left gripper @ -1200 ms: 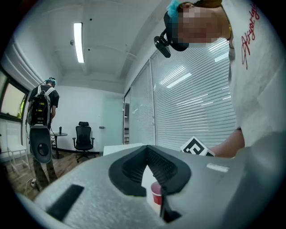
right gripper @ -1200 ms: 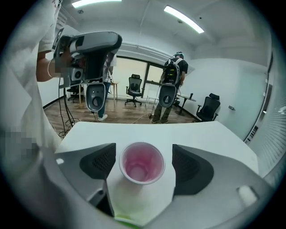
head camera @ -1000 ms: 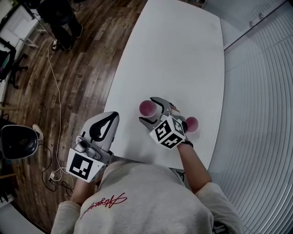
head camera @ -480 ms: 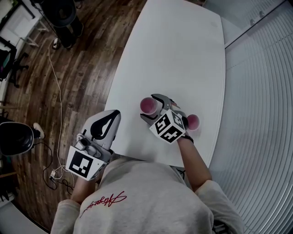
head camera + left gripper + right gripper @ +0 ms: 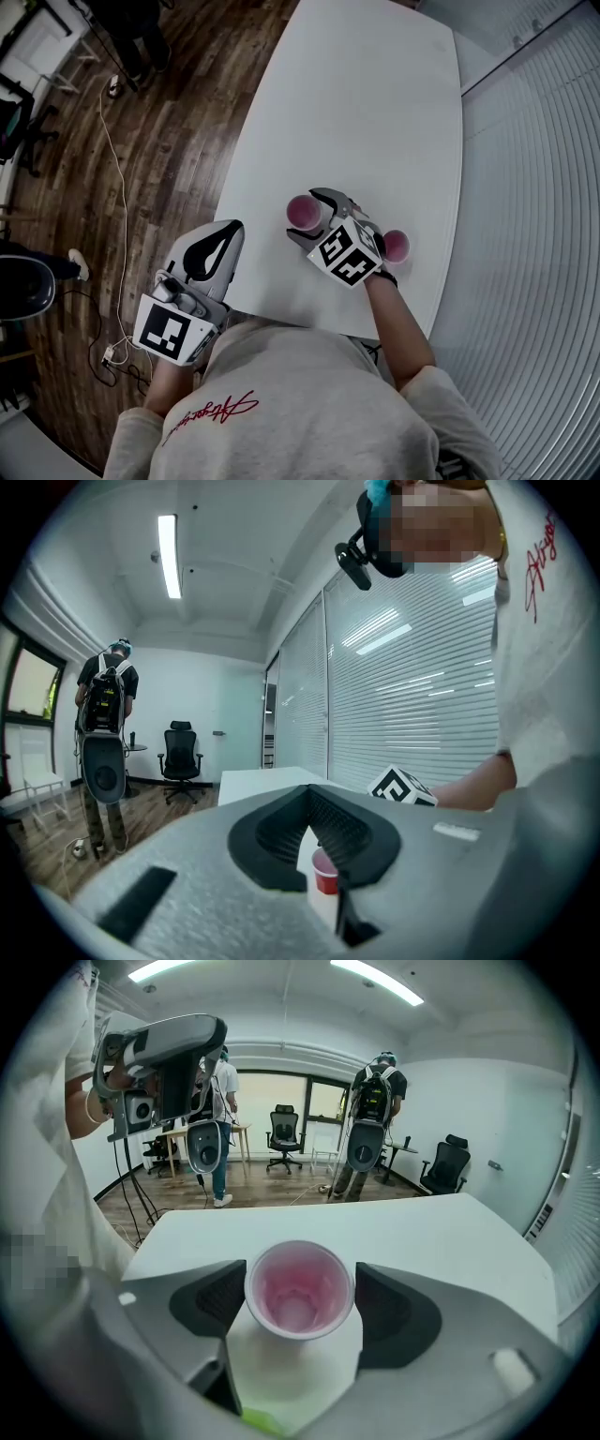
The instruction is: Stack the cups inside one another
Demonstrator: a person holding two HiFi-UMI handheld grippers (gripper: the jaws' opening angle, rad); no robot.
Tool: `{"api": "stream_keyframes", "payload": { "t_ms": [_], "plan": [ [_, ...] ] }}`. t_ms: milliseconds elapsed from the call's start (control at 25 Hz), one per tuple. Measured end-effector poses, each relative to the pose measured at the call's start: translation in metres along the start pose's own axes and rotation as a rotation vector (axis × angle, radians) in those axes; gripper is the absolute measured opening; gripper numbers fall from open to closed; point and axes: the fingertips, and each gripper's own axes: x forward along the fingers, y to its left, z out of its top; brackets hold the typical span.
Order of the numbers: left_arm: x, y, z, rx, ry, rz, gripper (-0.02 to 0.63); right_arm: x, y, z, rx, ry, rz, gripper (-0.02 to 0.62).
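Noting little change since a second ago beyond a bystander (image 5: 141,28) drifting toward the top edge over the wooden floor (image 5: 159,169). Holding the right gripper (image 5: 306,220) tilted down over the white table (image 5: 375,112), jaws spread either side of one upright pink cup (image 5: 298,1290), pads near its rim without squeezing. Leaving the second cup (image 5: 396,246) upright just right of that gripper, near the table edge. Keeping the left gripper (image 5: 225,242) at the table's left edge, jaws pressed together, empty.
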Motion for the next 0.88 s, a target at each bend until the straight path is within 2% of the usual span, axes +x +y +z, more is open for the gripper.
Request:
{"api": "stream_keyframes", "payload": {
  "t_ms": [400,880],
  "plan": [
    [0.001,-0.002,-0.015,0.002,0.125,-0.002,-0.005,0.000,-0.002,0.001,-0.002,-0.002,-0.005,0.357],
    [0.007,-0.008,-0.027,0.005,0.173,-0.038,-0.005,-0.019,-0.012,0.016,0.041,-0.095,-0.063,0.355]
  ]
}}
